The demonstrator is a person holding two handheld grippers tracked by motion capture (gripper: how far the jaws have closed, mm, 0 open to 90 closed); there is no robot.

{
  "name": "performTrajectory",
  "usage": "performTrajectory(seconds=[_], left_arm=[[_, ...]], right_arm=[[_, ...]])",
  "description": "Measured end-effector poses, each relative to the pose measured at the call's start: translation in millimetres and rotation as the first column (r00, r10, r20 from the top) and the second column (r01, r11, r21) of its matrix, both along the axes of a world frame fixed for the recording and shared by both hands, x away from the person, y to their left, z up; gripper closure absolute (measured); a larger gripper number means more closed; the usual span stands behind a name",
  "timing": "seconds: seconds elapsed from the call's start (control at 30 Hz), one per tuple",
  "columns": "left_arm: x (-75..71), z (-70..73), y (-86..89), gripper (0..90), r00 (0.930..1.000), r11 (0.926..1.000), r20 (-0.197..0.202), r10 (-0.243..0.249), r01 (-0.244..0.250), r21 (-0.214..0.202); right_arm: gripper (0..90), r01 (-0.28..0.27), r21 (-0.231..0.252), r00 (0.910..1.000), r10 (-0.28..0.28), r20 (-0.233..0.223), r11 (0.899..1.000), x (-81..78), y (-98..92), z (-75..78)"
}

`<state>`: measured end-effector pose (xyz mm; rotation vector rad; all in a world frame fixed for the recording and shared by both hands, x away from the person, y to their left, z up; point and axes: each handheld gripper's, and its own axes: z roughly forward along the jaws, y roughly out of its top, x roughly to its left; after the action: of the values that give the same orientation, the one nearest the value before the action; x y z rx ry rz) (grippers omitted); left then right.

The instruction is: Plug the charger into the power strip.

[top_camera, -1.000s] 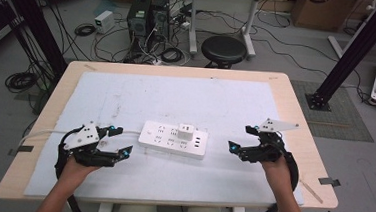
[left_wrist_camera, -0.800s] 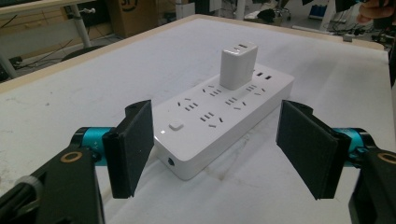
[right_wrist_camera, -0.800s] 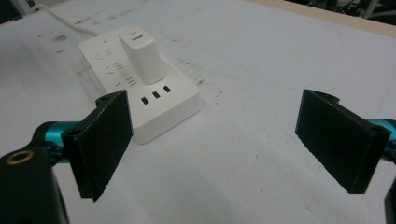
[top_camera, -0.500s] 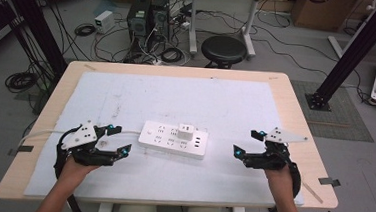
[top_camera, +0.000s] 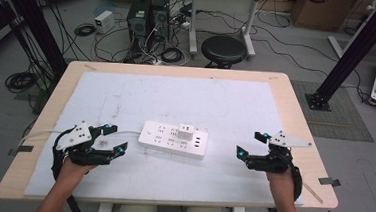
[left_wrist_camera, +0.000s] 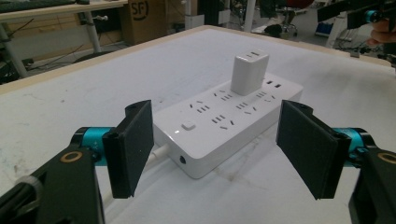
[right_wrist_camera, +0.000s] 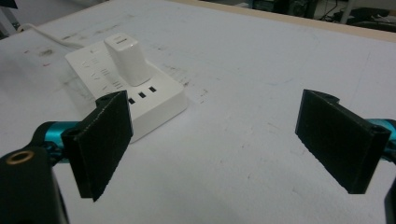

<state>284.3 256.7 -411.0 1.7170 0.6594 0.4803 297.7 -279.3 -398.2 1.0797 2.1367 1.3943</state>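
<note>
From where I stand, the left gripper (top_camera: pixel 114 140) sits low over the white mat (top_camera: pixel 176 105) at the near left of the table (top_camera: pixel 295 118), a person's hand behind it. Its jaws are spread apart with nothing between them; in the left gripper view the two black pads (left_wrist_camera: pixel 133 144) frame the near end of the power strip (left_wrist_camera: pixel 229 126) without touching it.

The power strip (top_camera: pixel 175 139) lies flat in the middle of the mat, its long side running left to right, a white cable (top_camera: pixel 38 134) leaving its left end and trailing off past the left gripper. The sockets are the nearest thing here to compartments: one in the far row holds a small white charger (top_camera: pixel 185 132), standing upright (its top face shows two slots in the left gripper view). The other sockets, the three small ports at the right end (right_wrist_camera: pixel 141 95) and the round button (left_wrist_camera: pixel 188 125) by the cable end are bare.

The right gripper (top_camera: pixel 250 145) hovers just over the mat at the near right, well apart from the strip. Its jaws gape wide too, gripping nothing; in the right gripper view the strip and charger (right_wrist_camera: pixel 127 52) lie off beyond its left pad (right_wrist_camera: pixel 100 142).
</note>
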Motion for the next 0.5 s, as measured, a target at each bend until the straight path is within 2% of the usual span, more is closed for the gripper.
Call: performTrajectory(seconds=[0.17,0.5], left_arm=[[2.1,-4.5,4.9,27.6,0.9997,0.9997,-0.013,0.019,-0.02,-0.016],[-1.4,-2.7,4.0,27.6,0.9999,0.9997,0.002,0.017,-0.017,-0.016]], right_arm=[[11.3,0.028,0.022,0.9996,-0.028,0.0,0.999,1.1,-2.0,-5.9],[11.4,0.009,0.017,1.0,-0.009,0.001,1.0,1.3,0.3,-4.7]])
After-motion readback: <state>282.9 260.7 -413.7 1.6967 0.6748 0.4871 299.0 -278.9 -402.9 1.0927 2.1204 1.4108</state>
